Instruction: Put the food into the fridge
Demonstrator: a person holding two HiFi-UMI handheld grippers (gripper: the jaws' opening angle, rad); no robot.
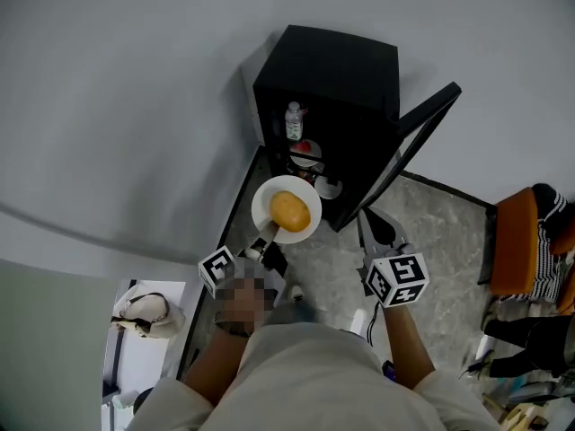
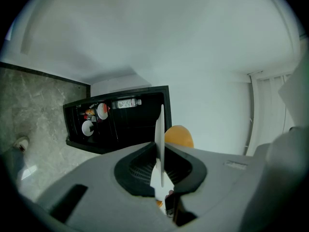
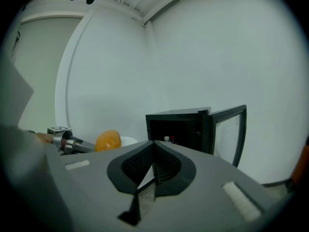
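A white plate [image 1: 286, 208] carries a round orange-yellow food item [image 1: 290, 210], and my left gripper [image 1: 267, 233] is shut on the plate's near rim. In the left gripper view the plate [image 2: 161, 139] stands edge-on between the jaws, with the food [image 2: 179, 136] just behind it. The small black fridge [image 1: 341, 74] sits on the floor ahead with its glass door [image 1: 420, 142] swung open. A bottle [image 1: 294, 121] and some dishes [image 1: 327, 188] show on its shelves. My right gripper [image 1: 367, 215] hovers near the door's lower edge, shut with nothing in it.
The fridge stands in a corner between two pale walls on a grey stone floor [image 1: 431, 232]. An orange chair with striped cloth [image 1: 532, 245] is at the right. A white table with a bag [image 1: 144, 312] is at the lower left.
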